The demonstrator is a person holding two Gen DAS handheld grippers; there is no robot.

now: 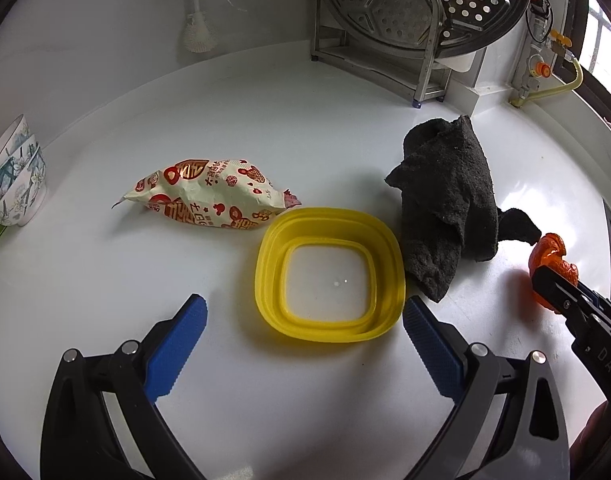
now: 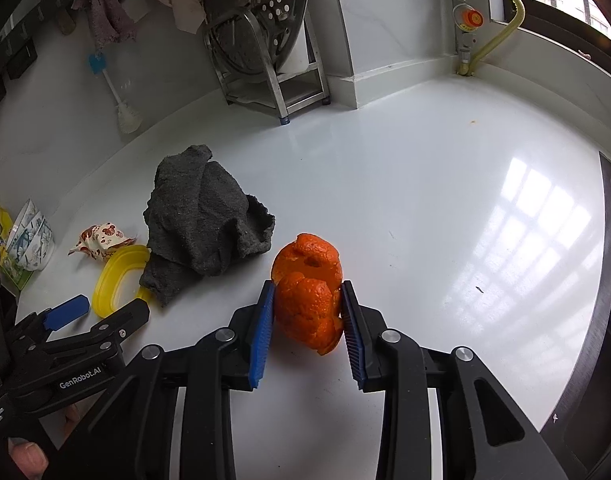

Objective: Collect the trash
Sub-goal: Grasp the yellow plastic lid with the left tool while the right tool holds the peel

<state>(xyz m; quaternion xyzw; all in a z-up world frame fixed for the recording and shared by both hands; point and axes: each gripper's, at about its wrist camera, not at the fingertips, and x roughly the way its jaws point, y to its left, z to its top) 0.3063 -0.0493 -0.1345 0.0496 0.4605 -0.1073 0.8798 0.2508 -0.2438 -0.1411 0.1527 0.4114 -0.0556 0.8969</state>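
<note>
An orange peel (image 2: 307,296) sits on the white counter (image 2: 425,200), and my right gripper (image 2: 307,312) is shut on it, both blue pads pressing its sides. The left wrist view catches the same peel (image 1: 549,250) at the far right edge. My left gripper (image 1: 305,316) stands open just above the near rim of a shallow yellow container (image 1: 329,276), its fingers either side of that rim without touching. A crumpled red-and-cream snack wrapper (image 1: 213,192) lies left of the container. The wrapper (image 2: 101,240) and the container (image 2: 119,276) also show small at the left of the right wrist view.
A dark grey cloth (image 1: 445,204) lies bunched between container and peel. Stacked patterned bowls (image 1: 13,172) stand at the left edge. A steel rack with a perforated steamer plate (image 1: 385,20) stands at the back, a bottle brush (image 1: 197,28) leans on the wall, and gas fittings (image 2: 471,20) occupy the corner.
</note>
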